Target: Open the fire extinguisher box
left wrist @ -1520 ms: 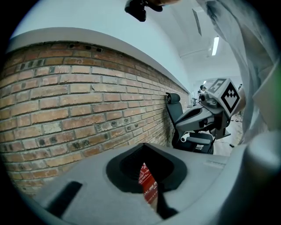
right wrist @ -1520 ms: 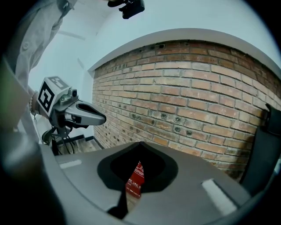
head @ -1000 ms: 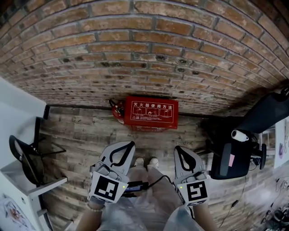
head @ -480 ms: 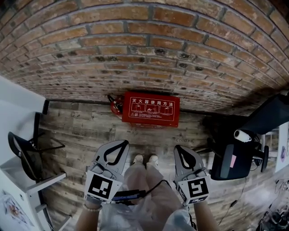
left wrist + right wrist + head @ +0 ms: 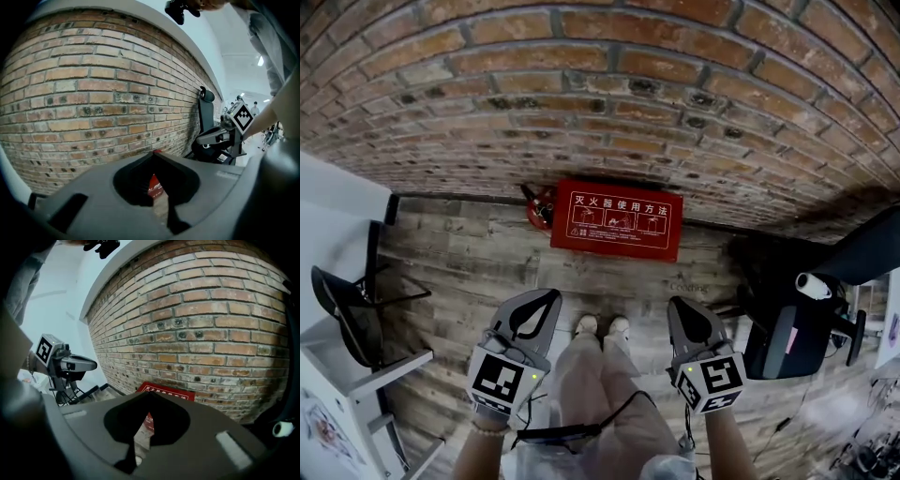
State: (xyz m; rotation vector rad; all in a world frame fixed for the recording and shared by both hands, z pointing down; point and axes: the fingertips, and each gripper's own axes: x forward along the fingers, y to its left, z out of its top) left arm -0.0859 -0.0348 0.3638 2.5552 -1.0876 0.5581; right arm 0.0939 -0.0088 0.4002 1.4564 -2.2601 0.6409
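Closing on the fire extinguisher box (image 5: 617,220): over the last second it has grown larger and slid lower in the head view, so I am nearer, though still well apart from it. Box, position: on the floor (image 5: 469,272) at the foot of the brick wall (image 5: 600,94), straight ahead of my shoes (image 5: 602,326), with a red extinguisher (image 5: 539,206) just beside its left end. Box, condition: lid down as far as I can judge, untouched. Left gripper (image 5: 546,302): fingers pressed together, holding nothing, same as a second ago; the box shows only far off beyond the tips. Right gripper (image 5: 680,309): fingers likewise together, empty, held level with the left. Stage, by my reckoning: approach only. I must still get down to the box and part the fingers before any catch or lid edge can be worked. Floor: worn grey-brown wood planks, darker near the right. Room: white furniture (image 5: 337,225) and a black chair (image 5: 347,309) at left, and a black office chair (image 5: 787,337) at right.
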